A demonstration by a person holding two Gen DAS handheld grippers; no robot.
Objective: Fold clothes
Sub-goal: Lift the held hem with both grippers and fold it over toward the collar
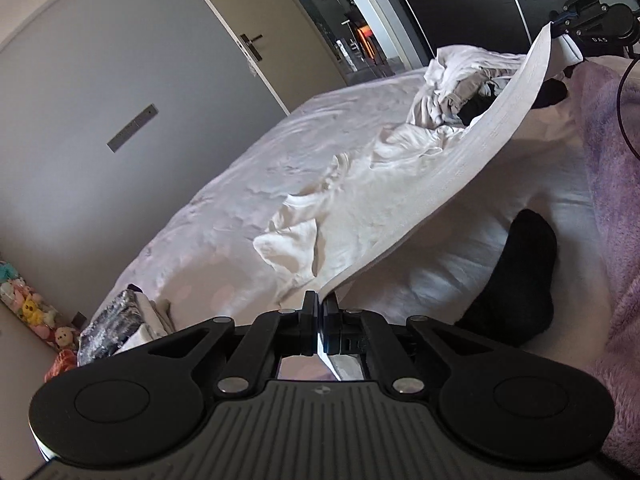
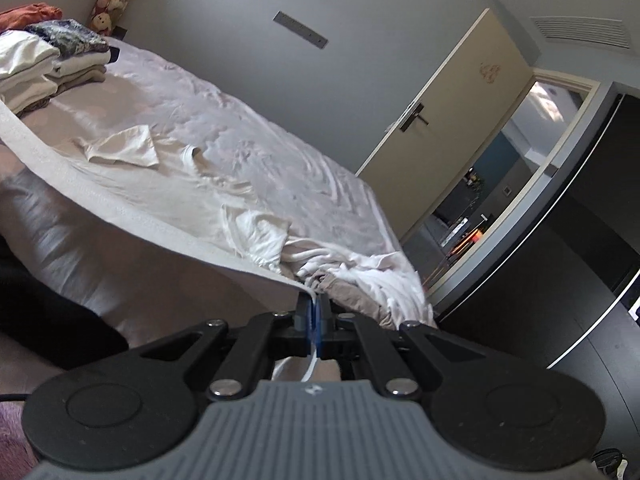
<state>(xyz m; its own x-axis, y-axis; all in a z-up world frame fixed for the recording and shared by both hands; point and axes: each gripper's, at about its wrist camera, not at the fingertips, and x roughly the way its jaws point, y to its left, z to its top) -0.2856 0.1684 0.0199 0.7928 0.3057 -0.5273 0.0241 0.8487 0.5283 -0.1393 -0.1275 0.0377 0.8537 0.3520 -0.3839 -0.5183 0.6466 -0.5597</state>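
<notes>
A white T-shirt [image 1: 360, 208] hangs stretched between my two grippers above the bed, its ribbed hem taut. My left gripper [image 1: 321, 300] is shut on one hem corner. My right gripper [image 2: 313, 300] is shut on the other corner, and it also shows at the top right of the left wrist view as the right gripper [image 1: 560, 26]. In the right wrist view the T-shirt [image 2: 160, 184] lies back over the sheet, sleeves crumpled. The shirt's lower body rests on the bed.
The bed [image 1: 224, 184] has a rumpled white sheet. A heap of unfolded clothes [image 1: 460, 84] lies at one end, a stack of folded clothes [image 2: 52, 64] at the other. A black sock [image 1: 516, 268] and a purple blanket [image 1: 612, 184] lie near me. A door [image 2: 440, 120] stands beyond.
</notes>
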